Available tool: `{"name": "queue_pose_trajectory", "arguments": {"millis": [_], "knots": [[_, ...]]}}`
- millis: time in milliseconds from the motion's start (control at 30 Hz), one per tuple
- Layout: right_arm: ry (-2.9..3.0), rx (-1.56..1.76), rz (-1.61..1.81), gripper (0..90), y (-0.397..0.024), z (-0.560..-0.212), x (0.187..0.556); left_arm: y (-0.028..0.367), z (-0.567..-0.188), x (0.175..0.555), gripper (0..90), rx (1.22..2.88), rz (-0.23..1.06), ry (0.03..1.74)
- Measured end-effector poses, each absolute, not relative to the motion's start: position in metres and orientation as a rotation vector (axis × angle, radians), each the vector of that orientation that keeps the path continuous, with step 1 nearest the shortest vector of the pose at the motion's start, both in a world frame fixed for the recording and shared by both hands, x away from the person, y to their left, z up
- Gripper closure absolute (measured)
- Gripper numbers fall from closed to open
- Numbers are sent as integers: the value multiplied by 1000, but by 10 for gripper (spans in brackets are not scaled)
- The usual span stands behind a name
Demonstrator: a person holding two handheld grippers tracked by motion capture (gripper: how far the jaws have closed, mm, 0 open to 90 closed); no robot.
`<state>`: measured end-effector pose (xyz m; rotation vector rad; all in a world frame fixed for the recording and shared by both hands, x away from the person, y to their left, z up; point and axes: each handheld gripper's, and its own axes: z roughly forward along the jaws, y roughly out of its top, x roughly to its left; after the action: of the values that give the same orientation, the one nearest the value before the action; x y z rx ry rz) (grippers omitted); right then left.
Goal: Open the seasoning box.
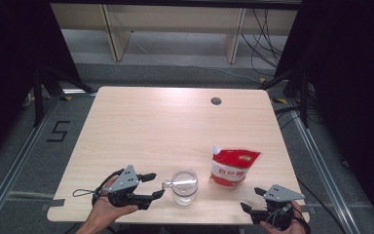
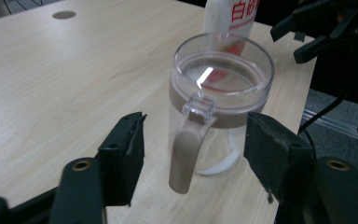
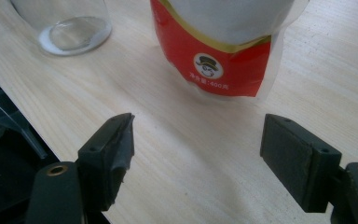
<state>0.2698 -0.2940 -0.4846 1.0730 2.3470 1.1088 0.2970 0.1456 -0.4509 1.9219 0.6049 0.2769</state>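
The clear lidded jar [image 2: 221, 100] is standing just ahead of the left gripper [image 2: 193, 140], its taupe handle [image 2: 186, 149] hanging between the parted jaws without either pad pressing on it, so nothing is being held. The risk I am seeing: if the jaws close off-centre on that narrow handle, the light jar could twist or tip near the table [image 1: 165, 122] edge. Beyond the jar, the red and white pouch [image 3: 223, 56] is lying just in front of the right gripper [image 3: 198, 154], whose jaws are also standing wide and empty; a careless approach could push it away. The pouch is showing Chinese characters, a small top-hat emblem and "400".
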Motion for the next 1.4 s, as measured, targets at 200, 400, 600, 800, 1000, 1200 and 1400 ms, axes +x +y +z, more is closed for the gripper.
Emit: {"name": "queue_pose_trajectory", "arguments": {"millis": [200,400,600,800,1000,1200,1400], "knots": [[2349,1103,1135,284,-292,-484,269,147,-445,294,662,1875,303,583],[2323,1020,1138,323,-292,-479,267,143,-445,296,834,1868,298,631],[2339,989,1151,350,-288,-478,266,130,-443,299,890,1881,312,633],[2352,932,1168,362,-281,-475,265,127,-444,303,892,1902,326,613],[2377,904,1167,363,-274,-475,264,126,-448,303,892,1901,322,631],[2371,837,1198,421,-267,-474,262,125,-449,302,891,1890,320,648],[2371,806,1234,479,-257,-473,262,126,-449,302,890,1891,326,642]]}}
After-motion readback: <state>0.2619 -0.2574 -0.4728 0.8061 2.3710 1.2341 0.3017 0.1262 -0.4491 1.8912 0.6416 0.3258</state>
